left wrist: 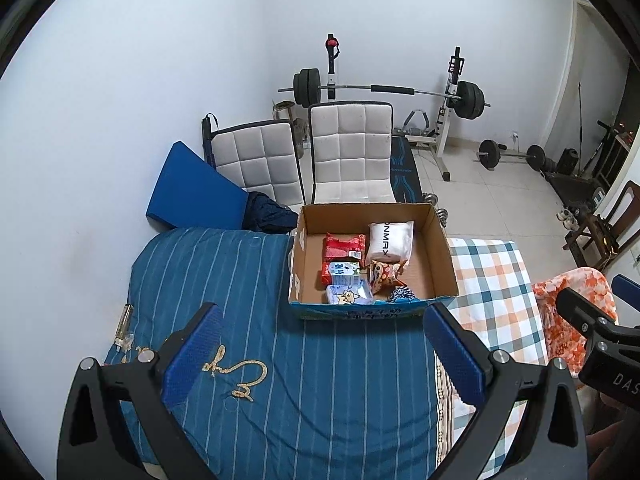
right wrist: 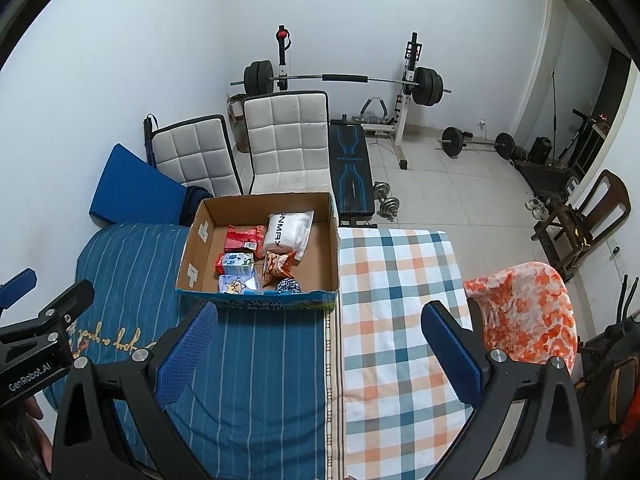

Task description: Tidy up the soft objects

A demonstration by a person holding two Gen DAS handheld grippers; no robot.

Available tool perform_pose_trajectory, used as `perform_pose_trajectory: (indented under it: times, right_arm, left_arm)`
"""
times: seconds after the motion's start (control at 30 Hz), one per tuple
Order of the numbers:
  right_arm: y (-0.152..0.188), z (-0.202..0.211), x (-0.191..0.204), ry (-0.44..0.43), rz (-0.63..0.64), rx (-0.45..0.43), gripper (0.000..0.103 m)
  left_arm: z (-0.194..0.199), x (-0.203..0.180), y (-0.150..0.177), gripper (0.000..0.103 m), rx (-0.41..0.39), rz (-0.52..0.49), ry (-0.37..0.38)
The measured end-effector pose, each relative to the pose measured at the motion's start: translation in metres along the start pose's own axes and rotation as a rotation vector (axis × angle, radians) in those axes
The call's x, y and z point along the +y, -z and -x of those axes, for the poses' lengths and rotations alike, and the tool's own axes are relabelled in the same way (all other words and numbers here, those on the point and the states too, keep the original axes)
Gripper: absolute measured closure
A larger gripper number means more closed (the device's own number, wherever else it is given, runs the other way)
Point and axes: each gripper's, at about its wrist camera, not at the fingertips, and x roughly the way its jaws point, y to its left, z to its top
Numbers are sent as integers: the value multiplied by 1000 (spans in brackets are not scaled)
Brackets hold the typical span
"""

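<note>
Left wrist view: left gripper and right gripper both gape wide, empty. Cardboard box apparently overhangs the bed edge; pressing items inside could tip it.

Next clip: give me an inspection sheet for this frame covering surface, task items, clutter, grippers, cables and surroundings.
Surface: bed with a blue striped quilt beside a plaid sheet.
Task items: open cardboard box on the bed holds a white pack, red pack, milk carton, tissue pack, orange snack bag and a blue-white knit item.
Clutter: orange floral cloth at the bed's right; small clear bottle by the wall.
Grippers: left gripper open, empty; right gripper open, empty.
Cables: nothing seen.
Surroundings: two white chairs, barbell rack, blue mat.
</note>
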Motion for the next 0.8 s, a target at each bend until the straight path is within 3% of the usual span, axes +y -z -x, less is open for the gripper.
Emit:
perform_pose_trajectory:
  times: [0.8]
  right_arm:
    - [-2,2,1,-2,5,-5,0]
  left_arm:
    - [3,3,-4,0,-10,4,-6]
